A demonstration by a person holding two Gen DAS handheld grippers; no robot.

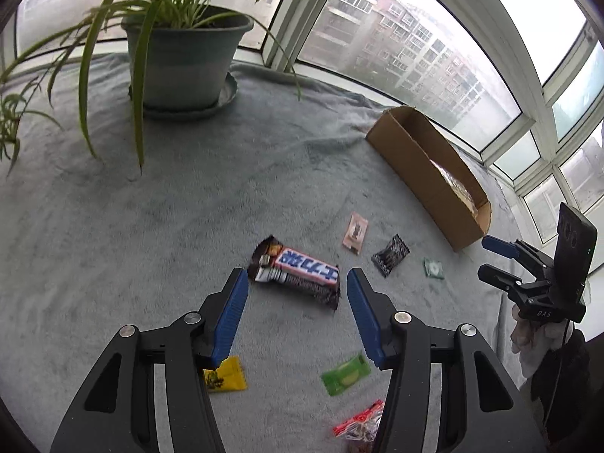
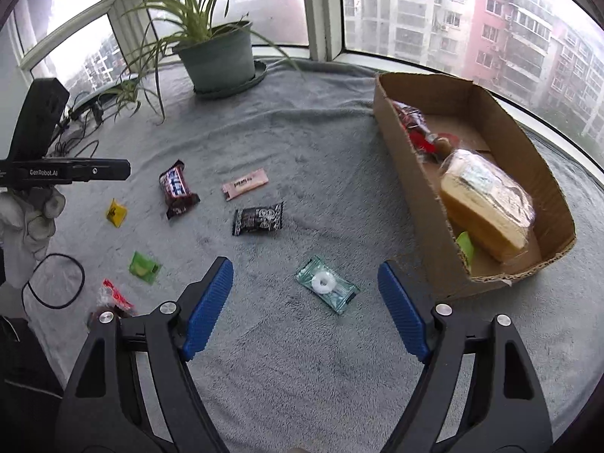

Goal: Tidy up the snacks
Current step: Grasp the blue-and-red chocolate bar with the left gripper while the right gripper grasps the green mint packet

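Note:
Snacks lie scattered on a grey blanket. My left gripper (image 1: 297, 277) is open, its blue fingertips on either side of a brown Snickers bar (image 1: 296, 266), which also shows in the right wrist view (image 2: 177, 188). My right gripper (image 2: 305, 270) is open and empty, just above a clear-wrapped white ring mint (image 2: 327, 283). A cardboard box (image 2: 409, 173) to its right holds a wrapped yellow cake (image 2: 487, 204), a red packet (image 2: 419, 128) and a green packet (image 2: 465, 246). A pink sachet (image 2: 244, 184), a black packet (image 2: 258, 218), a yellow candy (image 2: 116, 212), a green candy (image 2: 143, 266) and a red-and-clear packet (image 2: 113, 296) lie loose.
A potted spider plant (image 2: 219, 58) stands at the back by the windows, its long leaves hanging over the blanket (image 2: 302, 358). Black cables (image 2: 53, 281) lie at the left edge. The box also shows in the left wrist view (image 1: 411, 162), at the right.

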